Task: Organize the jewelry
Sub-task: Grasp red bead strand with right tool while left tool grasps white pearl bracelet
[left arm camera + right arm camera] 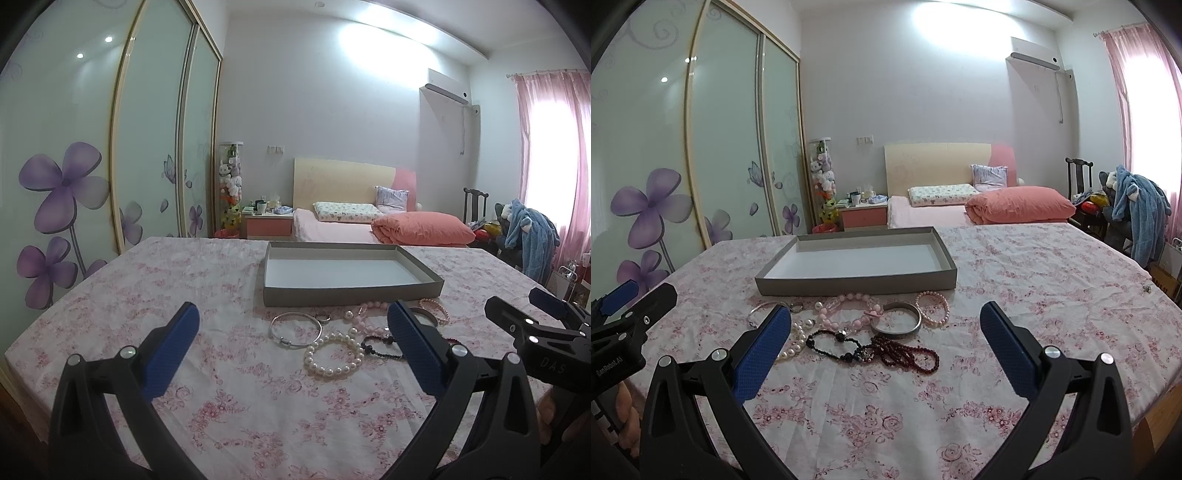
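**Grey tray bare, eight pieces of jewelry waiting in front of it**

Grey cardboard makes up the one shallow tray (855, 284) on your flowered tablecloth (1034, 280), and its white floor holds nothing. All the jewelry lies on the cloth just in front of the tray's near wall.

Count from your right wrist view, which shows the most: one pink bead bracelet (846, 310), one small pink pearl bracelet (933, 308), one wide silver cuff (897, 321), one black bead bracelet (833, 343), one dark red bead strand (908, 354) doubled up and touching the black one, one white pearl bracelet (792, 345), one thin silver bangle (759, 312) and one small ring (796, 305). That makes eight pieces (the pearls and the bangle are partly hidden behind your own left finger there).

Your left wrist view fills that gap: the thin bangle (294, 328) and the white pearls (334, 354) show whole, touching each other. In return, its right finger covers most of the cuff and the red strand.

Your left gripper (291, 350) has its jaws spread wide, holding nothing, low over the cloth before the bangle and pearls. Your right gripper (884, 347) is spread wide too, with the black and red beads between its fingers but untouched. Each gripper shows at the edge of the other's view.
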Demonstrator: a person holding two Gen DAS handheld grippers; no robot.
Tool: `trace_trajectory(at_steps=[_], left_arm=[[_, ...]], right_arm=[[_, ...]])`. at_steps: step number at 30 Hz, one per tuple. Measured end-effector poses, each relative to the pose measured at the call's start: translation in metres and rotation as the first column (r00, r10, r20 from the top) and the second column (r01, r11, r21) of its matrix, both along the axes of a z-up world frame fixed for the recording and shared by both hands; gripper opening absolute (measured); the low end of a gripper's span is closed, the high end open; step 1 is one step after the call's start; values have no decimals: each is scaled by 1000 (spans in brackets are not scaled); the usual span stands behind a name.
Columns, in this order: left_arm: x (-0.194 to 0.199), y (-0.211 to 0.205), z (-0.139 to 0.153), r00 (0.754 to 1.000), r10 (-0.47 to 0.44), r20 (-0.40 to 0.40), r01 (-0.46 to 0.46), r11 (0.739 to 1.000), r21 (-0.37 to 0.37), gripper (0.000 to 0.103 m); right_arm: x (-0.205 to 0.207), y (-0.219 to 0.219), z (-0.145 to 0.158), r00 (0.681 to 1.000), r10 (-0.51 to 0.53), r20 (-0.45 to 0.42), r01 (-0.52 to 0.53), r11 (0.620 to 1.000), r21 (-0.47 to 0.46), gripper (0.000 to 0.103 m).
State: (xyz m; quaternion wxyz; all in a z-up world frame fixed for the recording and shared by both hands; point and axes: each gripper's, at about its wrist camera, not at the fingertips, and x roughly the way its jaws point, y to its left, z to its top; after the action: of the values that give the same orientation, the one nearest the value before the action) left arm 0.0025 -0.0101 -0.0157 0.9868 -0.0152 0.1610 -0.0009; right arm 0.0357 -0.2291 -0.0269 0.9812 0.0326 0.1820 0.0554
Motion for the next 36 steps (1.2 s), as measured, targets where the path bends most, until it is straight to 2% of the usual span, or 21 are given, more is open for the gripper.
trace_trajectory(at_steps=[3, 8, 10, 13, 19, 22, 27, 29, 31, 32, 33, 34, 36], left_arm=[[8, 3, -3, 999, 10, -30, -10, 1000, 2, 99], [31, 7, -15, 991, 24, -132, -23, 1000, 10, 99], [42, 11, -21, 982, 30, -186, -30, 1000, 3, 99], [55, 16, -27, 970, 20, -243, -24, 1000, -14, 99], [82, 16, -42, 935, -22, -353, 11, 999, -33, 99], [91, 11, -47, 923, -45, -383, 34, 999, -33, 99], [106, 2, -50, 907, -65, -416, 61, 998, -22, 95], [113, 0, -53, 899, -74, -433, 68, 997, -28, 89], [118, -1, -56, 889, -79, -451, 72, 997, -32, 84], [121, -3, -59, 882, -81, -464, 74, 997, -33, 81], [124, -4, -62, 876, -81, -475, 75, 997, -32, 79], [127, -4, -64, 870, -82, -486, 76, 997, -33, 75], [130, -5, -68, 860, -86, -502, 76, 996, -41, 70]], right_arm=[[9, 0, -7, 999, -1, -40, 1, 1000, -8, 101], [39, -3, -21, 984, 1, -179, -5, 1000, -22, 101], [52, -5, -27, 972, 1, -235, -6, 1000, -21, 89], [73, -10, -37, 946, 13, -323, -16, 1000, -6, 77], [101, -8, -58, 895, 20, -445, -48, 997, -52, 67], [107, -4, -69, 874, 43, -484, -82, 995, -59, 67], [104, 5, -70, 883, 47, -467, -108, 989, -104, 67], [101, 8, -70, 885, 64, -460, -126, 987, -104, 60], [101, 7, -69, 887, 79, -456, -141, 985, -103, 41], [101, 7, -68, 887, 86, -454, -148, 984, -101, 35], [100, 8, -67, 887, 89, -453, -150, 984, -99, 23], [100, 8, -67, 887, 93, -453, -151, 984, -96, 17], [99, 8, -66, 888, 92, -451, -147, 985, -88, 15]])
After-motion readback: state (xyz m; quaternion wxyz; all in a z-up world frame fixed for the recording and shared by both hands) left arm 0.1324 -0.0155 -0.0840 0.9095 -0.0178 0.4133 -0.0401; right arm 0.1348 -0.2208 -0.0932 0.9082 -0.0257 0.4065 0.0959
